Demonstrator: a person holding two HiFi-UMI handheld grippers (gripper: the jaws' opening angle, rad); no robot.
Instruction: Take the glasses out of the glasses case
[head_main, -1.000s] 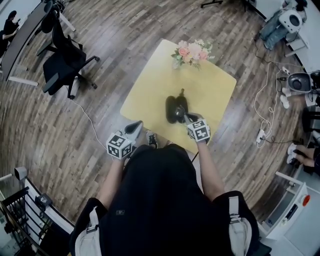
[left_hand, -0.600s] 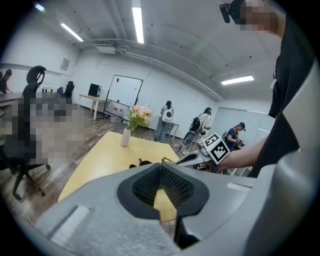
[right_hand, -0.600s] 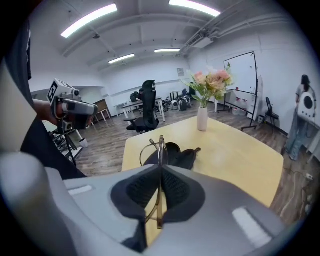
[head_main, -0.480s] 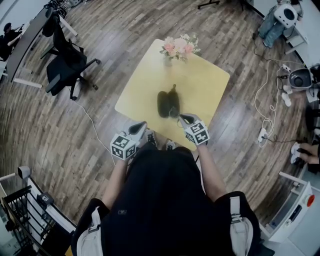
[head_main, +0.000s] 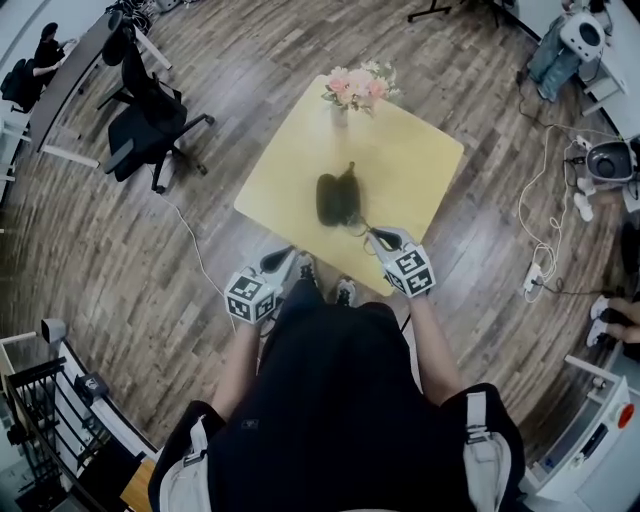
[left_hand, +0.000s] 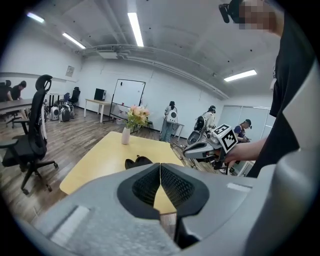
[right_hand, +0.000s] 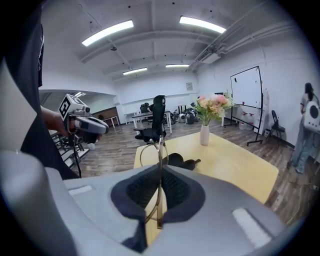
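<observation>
Head view with both gripper views, read left to right. Left hand-held gripper (left_hand: 160, 169): jaws pressed together with nothing between them, held beyond the near-left edge of the tabletop (head_main: 420, 165), over the floor and close to the person's body. Centre: one glasses case (head_main: 337, 197), dark, lying on the tabletop and apparently open in two halves side by side. Its long axis runs from the person's side toward the far corner, where one vase of flowers (head_main: 352, 90) stands well apart from it. Right: right hand-held gripper (right_hand: 160, 169), jaws clenched on the glasses (right_hand: 159, 150), a thin gold wire frame that stands upright between the pads with one lens ring showing to the left of the jaws (the second lens cannot be made out). The glasses are clear of the case, held in the air just beside its near end. Governing relation: the case lies ahead of the right hand-held gripper and slightly to its left, near but not touching. The right one is clearly the nearer of the two, and the left is well apart from case and glasses alike. Count: two hand-held grippers, one pair of glasses, one case, one vase, one tabletop. Judged from this layout, the removal itself appears done, and any next move would be to carry or set down the frame with the right hand.
</observation>
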